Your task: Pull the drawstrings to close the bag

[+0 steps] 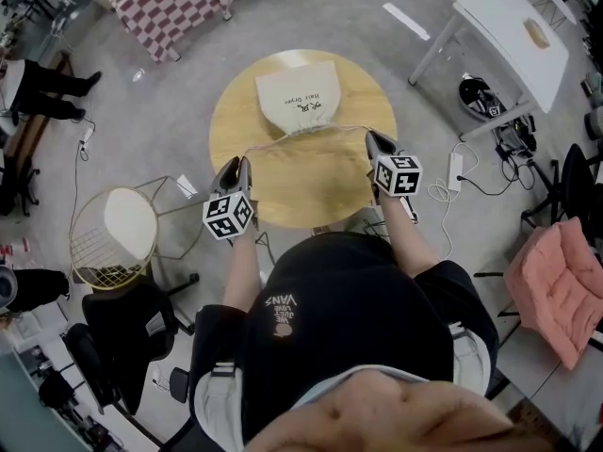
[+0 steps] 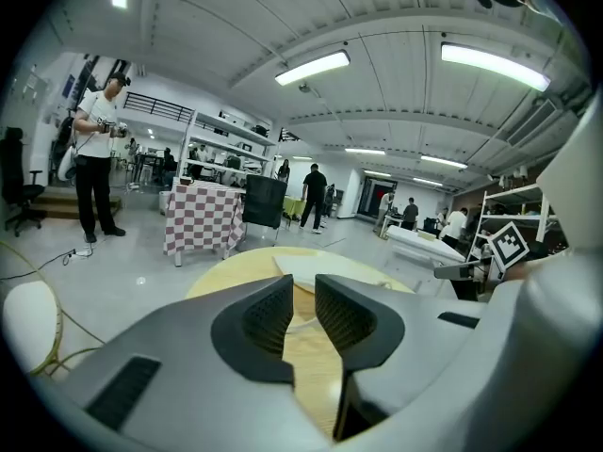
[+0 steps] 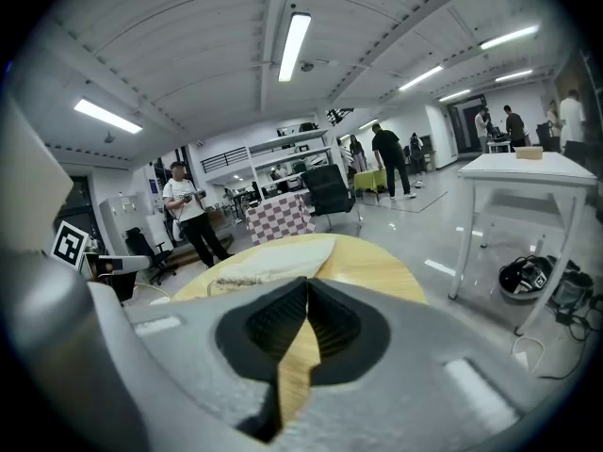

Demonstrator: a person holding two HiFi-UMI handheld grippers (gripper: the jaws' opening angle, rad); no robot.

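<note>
A cream drawstring bag (image 1: 300, 97) lies at the far side of the round wooden table (image 1: 311, 196), its gathered mouth toward me. A thin white drawstring (image 1: 273, 141) runs from the mouth out to both sides. My left gripper (image 1: 236, 164) is at the string's left end. In the left gripper view its jaws (image 2: 303, 295) stand a little apart, with the string (image 2: 294, 321) passing between them and not pinched. My right gripper (image 1: 372, 137) is at the string's right end, and its jaws (image 3: 306, 290) are closed tip to tip on it. The bag (image 3: 273, 257) lies beyond them.
A wire basket stool (image 1: 113, 238) stands left of the table and a black chair (image 1: 122, 332) is near my left side. A white table (image 1: 513, 31), a helmet (image 1: 479, 97) and floor cables (image 1: 462, 172) are to the right. A checked-cloth table (image 1: 170, 8) stands behind. People stand about the room.
</note>
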